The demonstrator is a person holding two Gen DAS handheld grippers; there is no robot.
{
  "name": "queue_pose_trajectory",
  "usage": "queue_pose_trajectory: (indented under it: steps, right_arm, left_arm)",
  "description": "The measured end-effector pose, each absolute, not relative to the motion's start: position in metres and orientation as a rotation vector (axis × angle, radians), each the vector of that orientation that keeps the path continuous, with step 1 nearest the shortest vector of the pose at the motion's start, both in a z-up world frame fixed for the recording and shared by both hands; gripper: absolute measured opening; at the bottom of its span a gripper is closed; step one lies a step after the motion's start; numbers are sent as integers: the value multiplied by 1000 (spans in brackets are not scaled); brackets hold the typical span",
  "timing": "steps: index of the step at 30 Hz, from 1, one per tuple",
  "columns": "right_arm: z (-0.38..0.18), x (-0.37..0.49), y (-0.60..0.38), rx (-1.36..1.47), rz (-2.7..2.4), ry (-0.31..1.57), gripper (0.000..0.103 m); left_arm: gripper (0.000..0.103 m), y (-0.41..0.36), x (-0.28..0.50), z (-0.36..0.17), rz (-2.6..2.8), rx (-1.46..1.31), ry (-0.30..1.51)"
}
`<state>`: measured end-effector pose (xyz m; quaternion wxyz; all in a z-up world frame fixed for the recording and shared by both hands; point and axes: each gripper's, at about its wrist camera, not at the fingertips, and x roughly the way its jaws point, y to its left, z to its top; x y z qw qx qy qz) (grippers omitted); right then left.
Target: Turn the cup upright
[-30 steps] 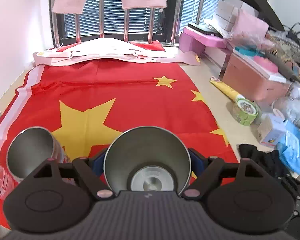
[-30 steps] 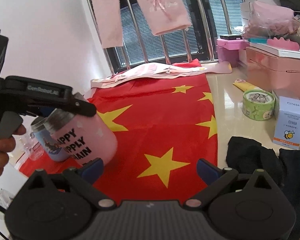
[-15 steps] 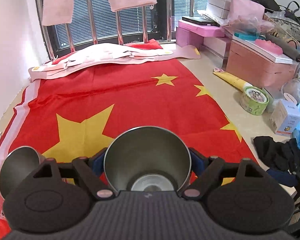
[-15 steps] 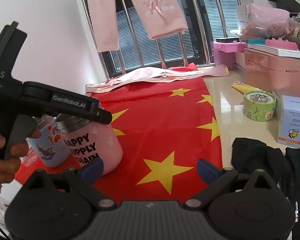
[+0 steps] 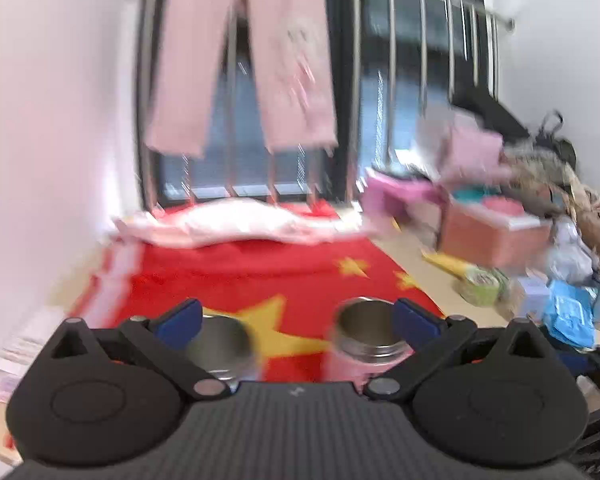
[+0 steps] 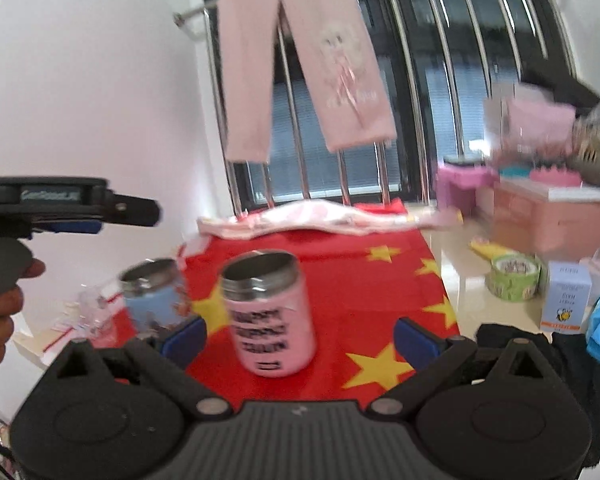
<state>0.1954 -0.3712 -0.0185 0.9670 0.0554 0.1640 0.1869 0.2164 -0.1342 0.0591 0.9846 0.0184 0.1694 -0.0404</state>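
Note:
A pink steel cup [image 6: 269, 312] with black lettering stands upright, mouth up, on the red flag cloth [image 6: 364, 280]. It also shows in the left wrist view [image 5: 366, 340], below and between the fingers. A blue cup [image 6: 154, 294] stands upright to its left, also seen in the left wrist view [image 5: 220, 346]. My left gripper [image 5: 296, 318] is open and empty, raised above both cups; it shows from the side in the right wrist view [image 6: 100, 216]. My right gripper [image 6: 298, 340] is open and empty, just in front of the pink cup.
Pink trousers [image 6: 300, 76] hang on a steel rail before the window. A green tape roll [image 6: 514, 276], a small white box [image 6: 568, 296], black cloth [image 6: 512, 344] and pink boxes [image 6: 556, 216] lie on the floor to the right. Papers [image 5: 20, 356] lie at left.
My left gripper has let go of the pink cup, opened and lifted away. The cup now stands upright on the cloth. Both views have tilted upward and are blurred by motion.

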Motion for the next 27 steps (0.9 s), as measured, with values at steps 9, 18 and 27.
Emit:
queue_pose_trajectory:
  steps: [9,18,27]
  right_arm:
    - [5,102,-314,109,324,182,103]
    - [26,44,-282,84,264,168,103]
    - [16,21,-277,70,237,164,103]
  left_arm:
    - [103,-50,106,72,-17,59,162]
    - [103,-18,31,56,-5,16,115]
    - [103,-12,9,28,43,-31,155]
